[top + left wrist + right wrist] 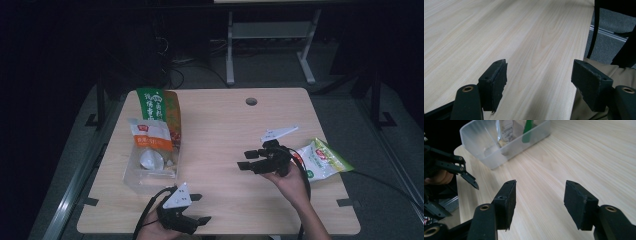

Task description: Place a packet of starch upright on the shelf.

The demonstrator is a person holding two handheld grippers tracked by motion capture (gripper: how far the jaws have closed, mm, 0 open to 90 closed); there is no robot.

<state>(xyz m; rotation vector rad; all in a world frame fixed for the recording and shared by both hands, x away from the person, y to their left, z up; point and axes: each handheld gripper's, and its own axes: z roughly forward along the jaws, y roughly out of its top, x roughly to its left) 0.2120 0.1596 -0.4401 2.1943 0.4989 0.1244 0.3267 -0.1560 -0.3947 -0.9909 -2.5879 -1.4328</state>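
Status: right gripper [243, 159] is over the table [220, 130] centre-right, jaws apart, nothing btwn them — released. Left gripper [199, 208] sits at the near edge, left of centre, also spread and empty.

Items: clear plastic bin [134, 176] stands near the left edge w/ snack packets [151, 134] stacked in and over it. One green-and-white snack bag [322, 160] lies at the right edge, part overhanging, just behind the right hand [290, 182].

Judged next step: bag goes to bin.

Risks:
- Bag overhangs the edge — a nudge from hand or cable could tip it off.
- Crinkly film: shallow pinch may slip.
- Bin already heaped; an added bag may slide off the pile.
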